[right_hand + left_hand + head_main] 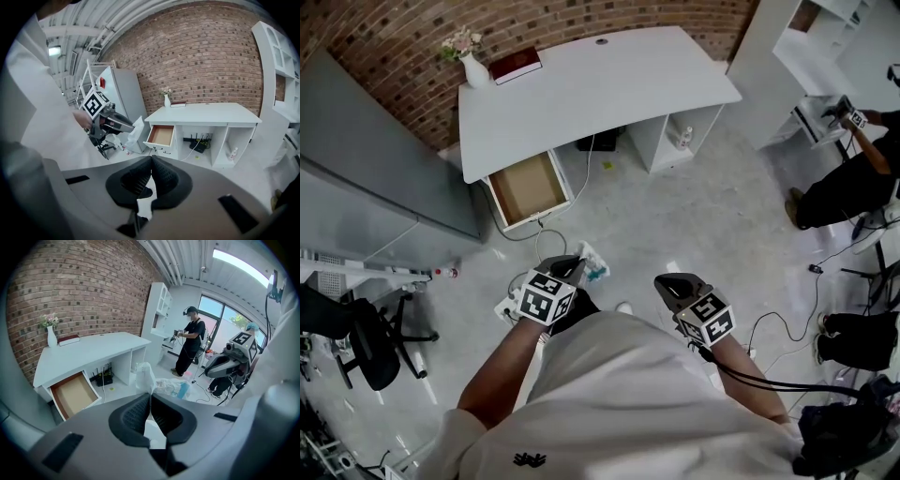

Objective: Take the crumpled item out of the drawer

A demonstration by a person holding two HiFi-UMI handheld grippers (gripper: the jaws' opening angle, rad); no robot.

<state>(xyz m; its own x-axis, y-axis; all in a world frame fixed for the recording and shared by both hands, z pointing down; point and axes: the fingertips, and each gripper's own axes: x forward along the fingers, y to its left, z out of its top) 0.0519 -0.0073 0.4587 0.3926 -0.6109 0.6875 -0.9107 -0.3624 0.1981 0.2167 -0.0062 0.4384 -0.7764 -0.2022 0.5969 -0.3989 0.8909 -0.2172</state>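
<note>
1. Your left gripper [577, 266] is clamped shut on the crumpled item [594, 266], a crinkled white plastic wrap with a patch of blue. In the left gripper view the jaws pinch its near edge, and the rest of it [165, 386] billows out past the fingertips.
2. The crumpled item is out of the drawer [526, 187]. It hangs above the grey floor, near you and well apart from the desk [600, 84].
3. The drawer stands pulled out from under the left end of the desk, and its brown bottom lies bare.
4. Your right gripper [662, 281] is empty, and its jaws are pressed together with nothing between them. It hovers to the right of the left gripper, level with it and apart from it.
5. In the right gripper view, you see the left gripper [123, 123] off to the left, with the crumpled item [135, 133] at its tip and the open drawer [161, 135] beyond it.
6. On the far left corner of the desk stand a white vase [474, 69] with flowers and, just beside it, a red book [516, 64].
7. Another person [189, 346] stands far off on the right, holding a gripper.
</note>
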